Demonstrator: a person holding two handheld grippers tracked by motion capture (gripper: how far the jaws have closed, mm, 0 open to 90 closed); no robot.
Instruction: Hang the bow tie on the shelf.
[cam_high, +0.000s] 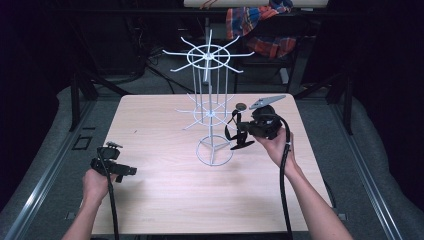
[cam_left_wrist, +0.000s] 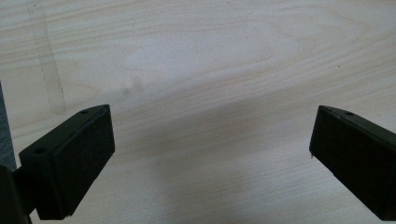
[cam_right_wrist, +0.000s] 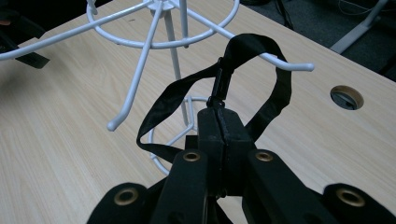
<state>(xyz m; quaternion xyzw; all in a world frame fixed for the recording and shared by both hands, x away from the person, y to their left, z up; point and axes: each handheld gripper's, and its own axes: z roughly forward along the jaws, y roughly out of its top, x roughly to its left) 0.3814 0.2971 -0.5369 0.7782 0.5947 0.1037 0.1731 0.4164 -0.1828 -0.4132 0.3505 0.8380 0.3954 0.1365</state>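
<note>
A white wire rack (cam_high: 209, 107) with two tiers of hooked arms stands on the wooden table (cam_high: 165, 200), right of centre. My right gripper (cam_high: 239, 132) is beside its lower tier, shut on a black strap loop (cam_high: 233, 131). In the right gripper view the closed jaws (cam_right_wrist: 218, 116) pinch the strap (cam_right_wrist: 275, 93) at its seam. The loop's top crosses over one white hooked arm (cam_right_wrist: 289, 66); I cannot tell whether it rests on it. My left gripper (cam_high: 116, 169) is near the table's left edge, open just above bare wood (cam_left_wrist: 210, 154), with nothing between its jaws.
A round cable hole (cam_high: 241, 105) is in the table behind the right gripper, also seen as a hole (cam_right_wrist: 346, 96) in the right gripper view. The rack's base ring (cam_high: 214, 150) rests on the table. A plaid cloth (cam_high: 260, 25) hangs beyond the far edge.
</note>
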